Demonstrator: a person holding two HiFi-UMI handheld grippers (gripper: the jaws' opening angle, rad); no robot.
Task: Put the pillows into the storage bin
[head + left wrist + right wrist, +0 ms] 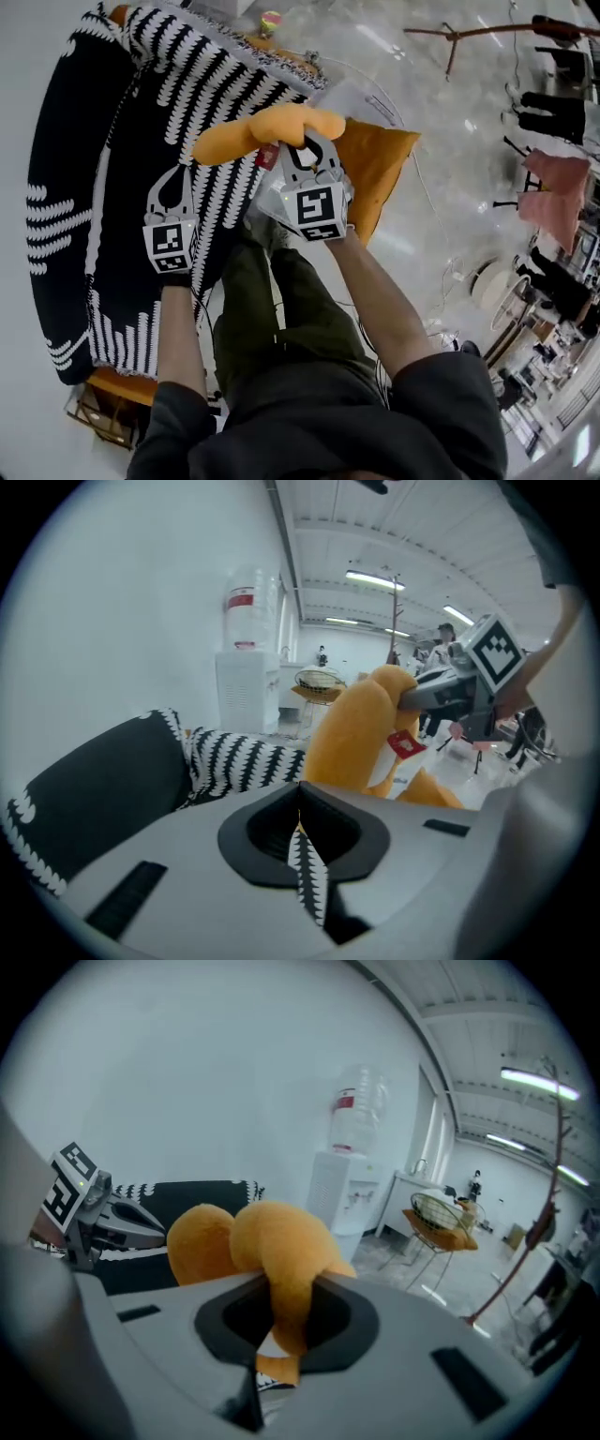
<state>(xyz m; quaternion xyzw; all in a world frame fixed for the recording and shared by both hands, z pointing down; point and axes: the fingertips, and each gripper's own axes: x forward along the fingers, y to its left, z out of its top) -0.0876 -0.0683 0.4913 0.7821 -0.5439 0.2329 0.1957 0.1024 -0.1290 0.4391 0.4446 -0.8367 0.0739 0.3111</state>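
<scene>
In the head view my right gripper (306,150) is shut on a fold of an orange pillow (267,131), which hangs bunched in the air. The right gripper view shows that orange fabric (281,1312) pinched between the jaws. My left gripper (174,180) is shut on black-and-white patterned fabric (202,84); a strip of it (307,864) is clamped between the jaws. From the left gripper view the orange pillow (361,728), with a red tag (405,745), hangs from the right gripper (441,694). I cannot make out a storage bin for certain.
A second orange pillow (377,169) lies just beyond the held one. A big black cushion (66,169) lies at the left. A wire-and-wood frame (101,412) sits at the lower left. A water dispenser (347,1185), a wire chair (439,1218) and a coat stand (487,33) stand around.
</scene>
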